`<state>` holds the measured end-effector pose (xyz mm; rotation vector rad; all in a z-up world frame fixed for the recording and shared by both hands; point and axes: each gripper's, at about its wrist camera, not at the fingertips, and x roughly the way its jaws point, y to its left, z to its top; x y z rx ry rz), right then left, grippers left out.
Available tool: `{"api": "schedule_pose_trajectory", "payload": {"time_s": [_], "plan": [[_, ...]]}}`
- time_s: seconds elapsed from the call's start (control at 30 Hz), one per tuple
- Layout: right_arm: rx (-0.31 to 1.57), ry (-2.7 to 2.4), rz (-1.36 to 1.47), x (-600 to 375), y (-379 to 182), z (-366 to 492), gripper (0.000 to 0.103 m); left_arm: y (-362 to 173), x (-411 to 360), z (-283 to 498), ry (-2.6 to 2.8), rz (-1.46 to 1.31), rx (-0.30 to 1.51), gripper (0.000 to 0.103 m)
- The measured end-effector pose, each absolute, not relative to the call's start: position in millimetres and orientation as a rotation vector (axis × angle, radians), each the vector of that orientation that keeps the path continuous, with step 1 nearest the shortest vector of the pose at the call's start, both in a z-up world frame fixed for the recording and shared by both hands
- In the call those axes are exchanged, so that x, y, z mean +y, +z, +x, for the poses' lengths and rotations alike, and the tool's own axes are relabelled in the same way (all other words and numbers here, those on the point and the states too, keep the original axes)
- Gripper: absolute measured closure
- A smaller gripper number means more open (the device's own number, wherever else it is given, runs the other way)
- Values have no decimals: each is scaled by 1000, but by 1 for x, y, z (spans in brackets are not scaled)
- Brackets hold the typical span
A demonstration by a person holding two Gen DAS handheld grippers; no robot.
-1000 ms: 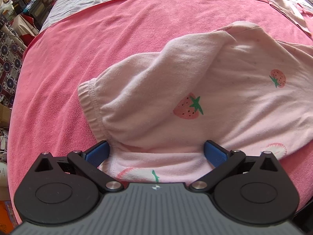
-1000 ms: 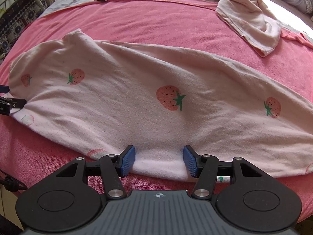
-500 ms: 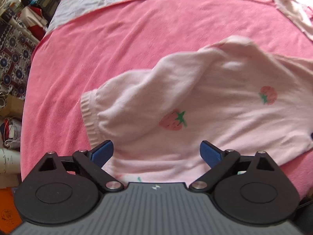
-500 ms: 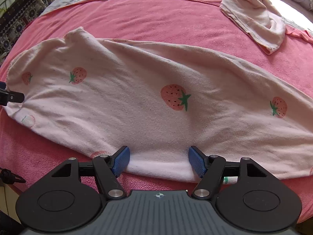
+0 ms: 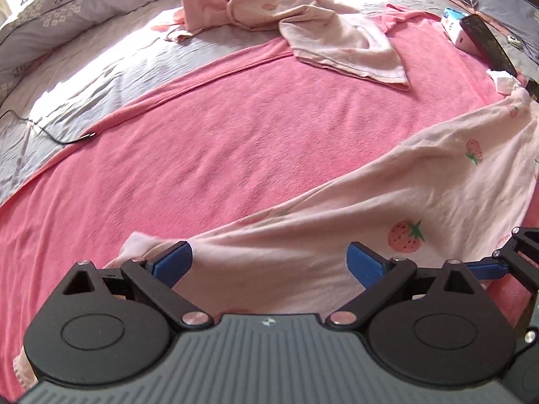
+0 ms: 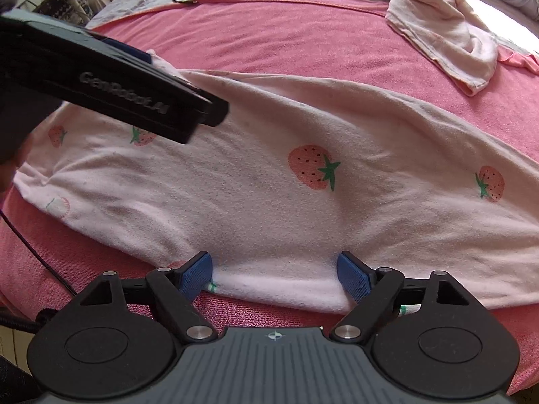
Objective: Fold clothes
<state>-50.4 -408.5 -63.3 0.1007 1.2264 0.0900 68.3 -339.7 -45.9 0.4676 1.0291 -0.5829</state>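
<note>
Lying flat across a pink blanket (image 6: 269, 43) on the bed, the strawberry-print garment (image 6: 269, 202) stretches its long axis left to right in the right wrist view, its near hem running just past the tips of the right tongs (image 6: 274, 274). Those tongs point steeply down at that hem with jaws opening; the blue pads (image 6: 197, 274) stand clear on either side of a strip of hem, pressing nothing, so the cloth is released. The garment's right end runs out of the picture, so which end is which cannot be told there.

At left, the body of the left tongs (image 6: 111, 84) crosses above the garment's left part and hides the fabric beneath, along with one printed strawberry in part. A bit of a hand (image 6: 13, 158) shows at the left edge.

From the left wrist view, the left tongs (image 5: 269, 262) are spread wide over the garment's end, which is lifted in a slanting fold rising toward the far right; whether the pads pinch any cloth is hard to make out, though they look apart.

Farther off, a second pale pink garment (image 6: 444, 33) lies crumpled at the blanket's far edge, partly on the grey patterned bedsheet (image 5: 84, 67). A black cable (image 5: 50, 136) trails on that sheet.
</note>
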Motion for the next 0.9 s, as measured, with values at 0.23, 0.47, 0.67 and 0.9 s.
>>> {"api": "schedule_pose_trajectory", "payload": {"time_s": [0.23, 0.47, 0.67, 0.9], "plan": [[1187, 106, 102, -411, -62, -60, 18, -78, -360, 98, -585, 477, 1042, 0], [1162, 120, 103, -410, -62, -65, 14, -73, -353, 137, -480, 304, 1114, 0], [1182, 108, 96, -409, -53, -65, 19, -48, -359, 149, -508, 253, 1076, 3], [1099, 42, 131, -435, -26, -57, 59, -41, -387, 115, -609, 421, 1038, 5]]}}
